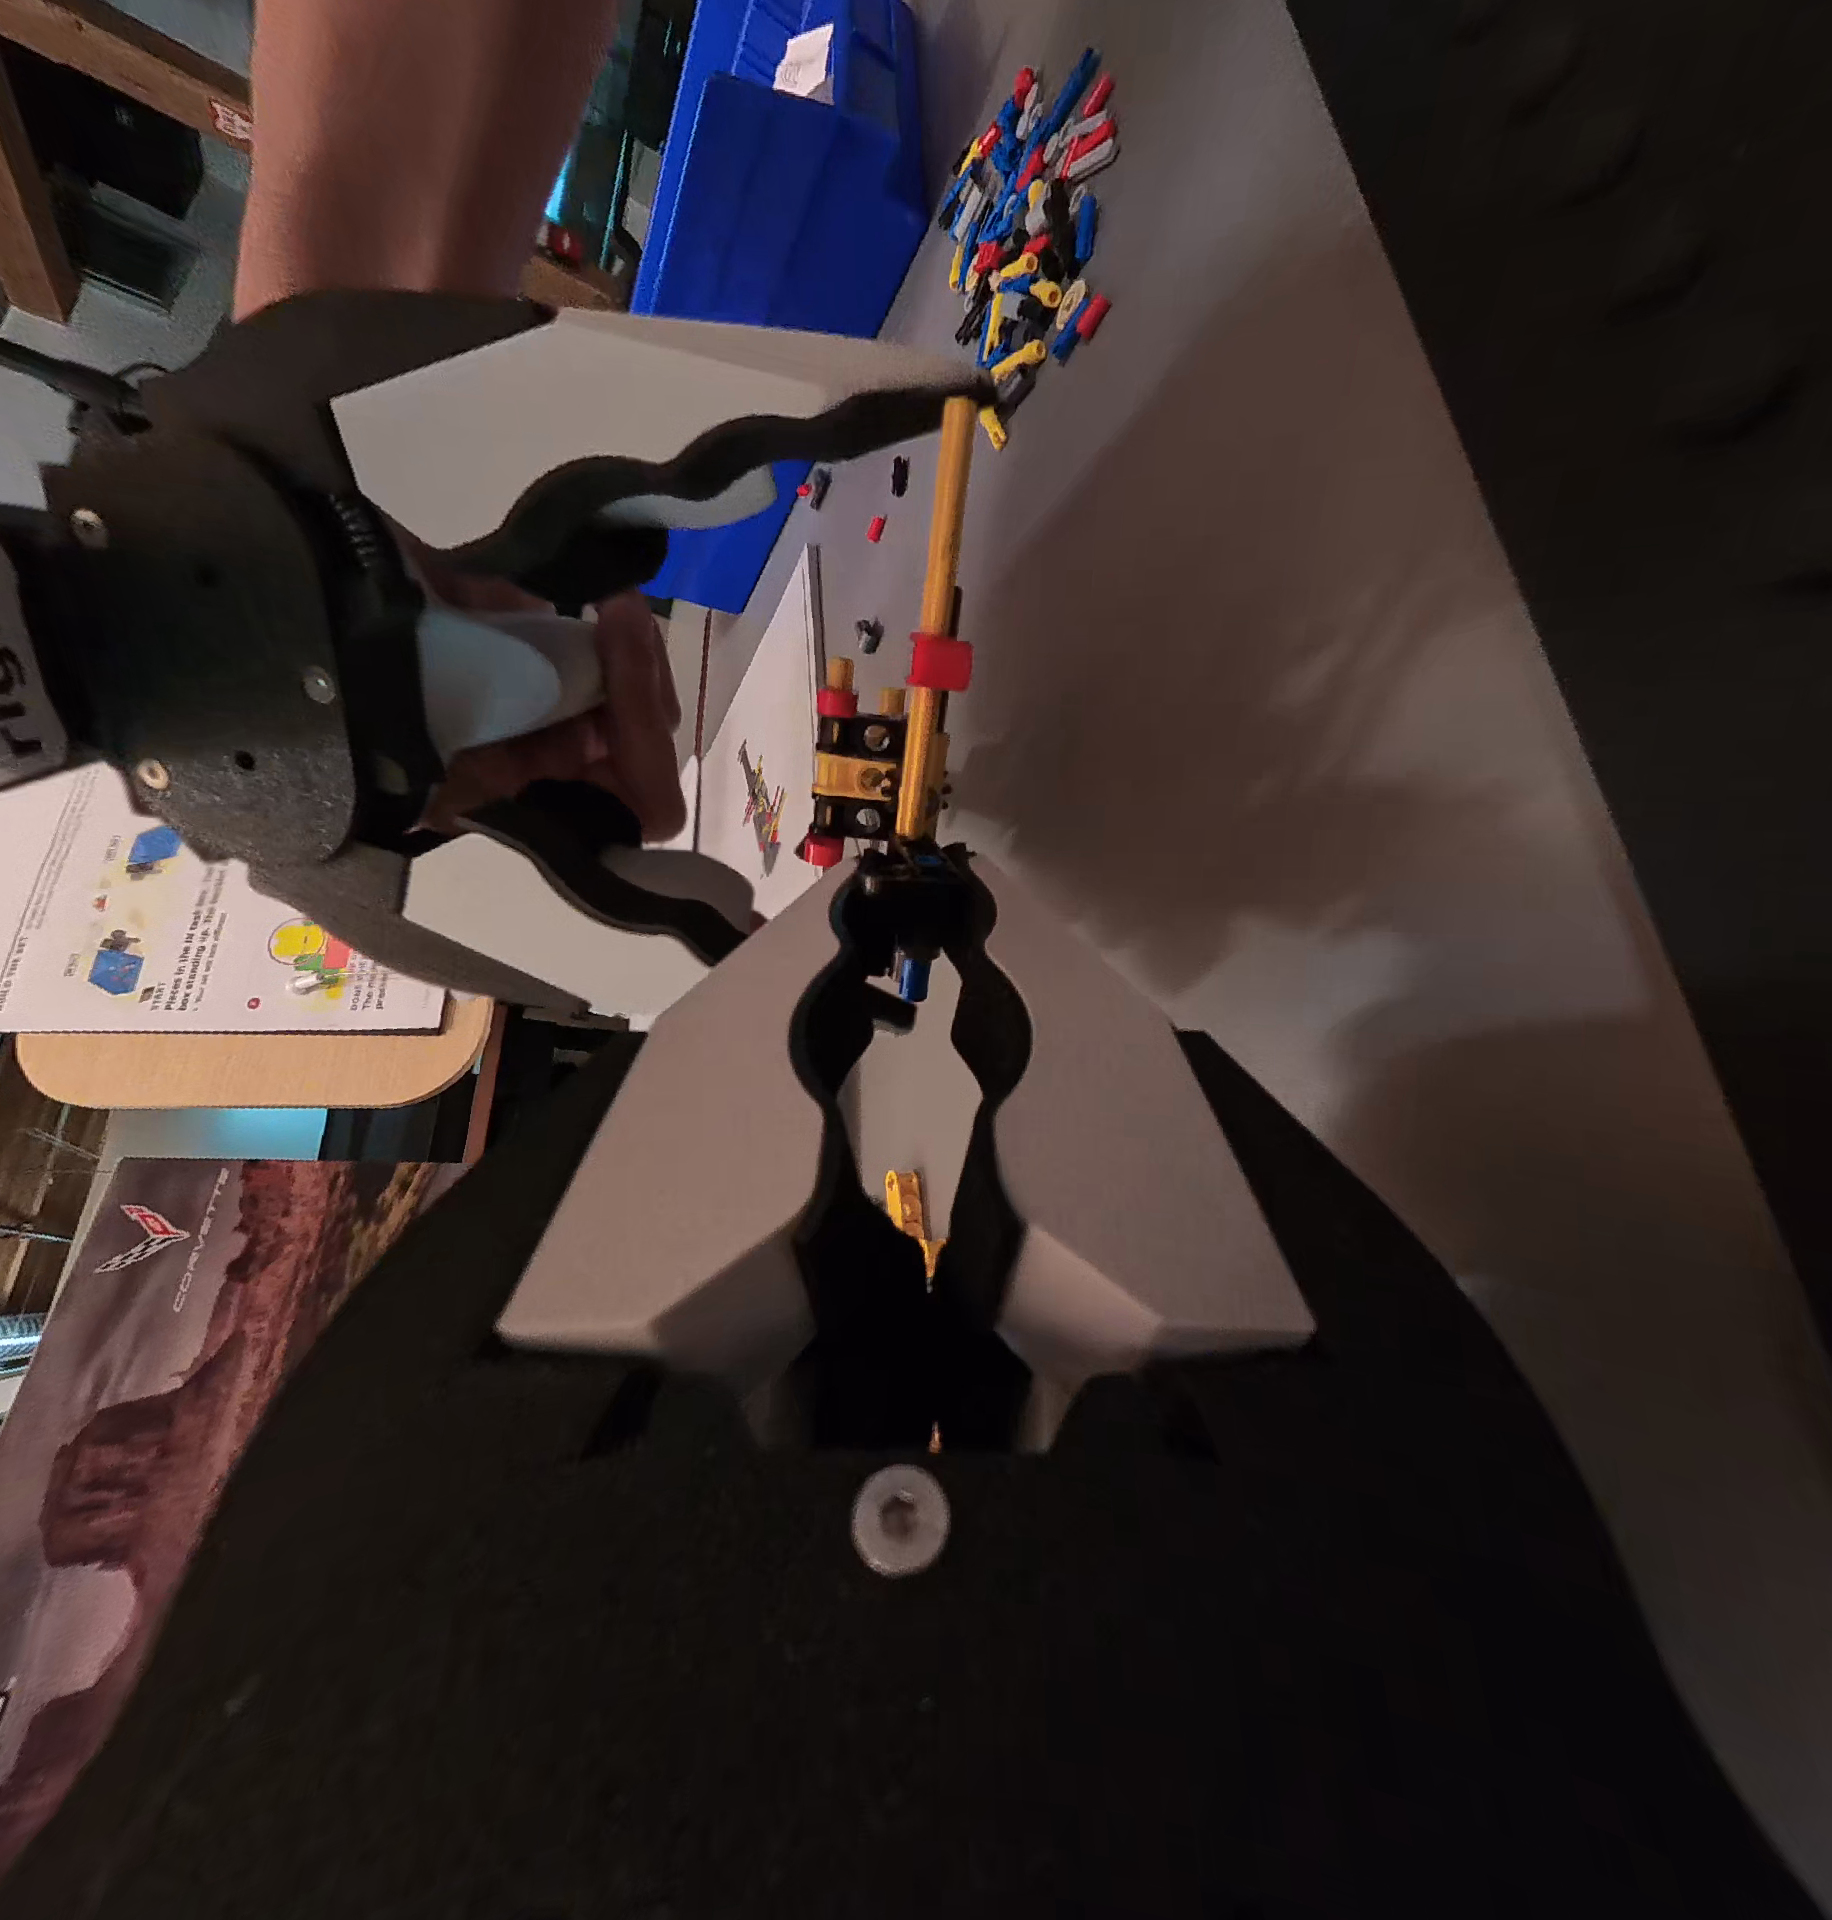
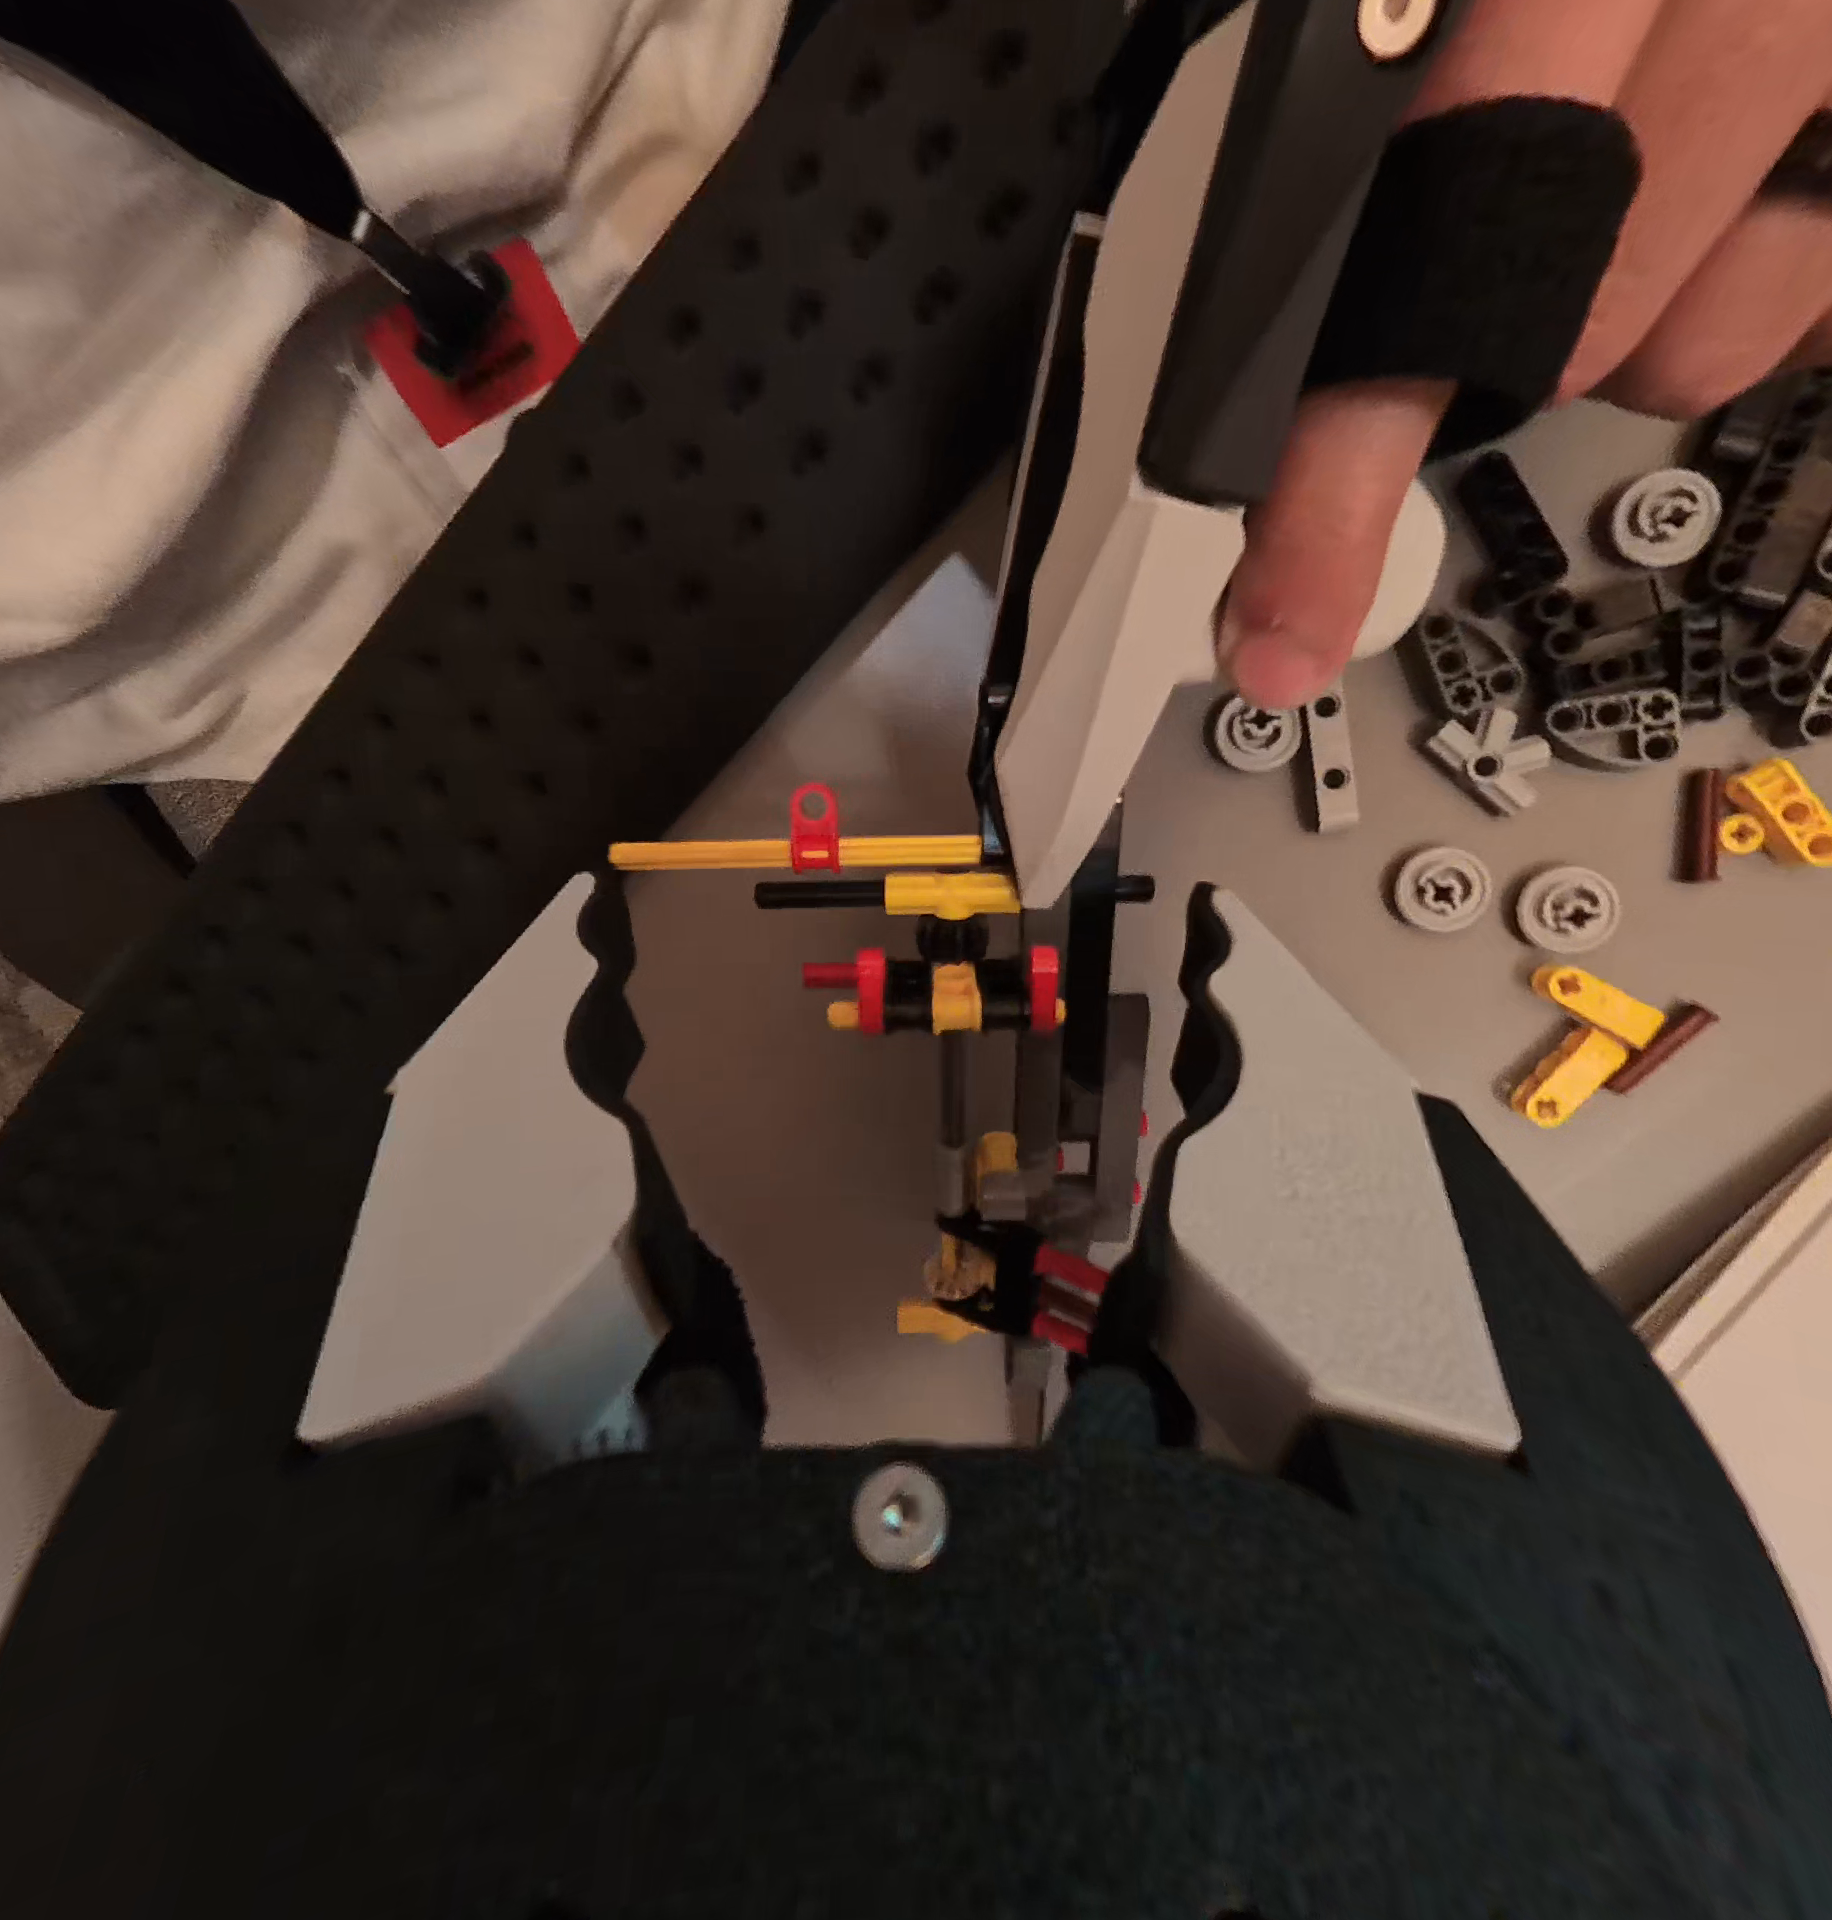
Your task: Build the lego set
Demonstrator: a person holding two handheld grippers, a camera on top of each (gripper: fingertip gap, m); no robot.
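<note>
Left gripper (image 1: 914, 883) clamps the lego assembly (image 1: 870, 769), hiding its base; right gripper (image 2: 896, 935) gapes apart.

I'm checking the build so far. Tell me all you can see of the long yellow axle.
The long yellow axle is a thin, ridged plastic rod. A red bush with a ring tab sits partway along it. Its near end joins the yellow-and-black assembly clamped in the left claw; one finger of the open right claw presses on its far end.

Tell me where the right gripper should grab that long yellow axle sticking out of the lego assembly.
Probably the bare stretch of the yellow axle between the red bush and its free end, jaws closing across it from the side; the left gripper already holds the assembly's other end.
</note>
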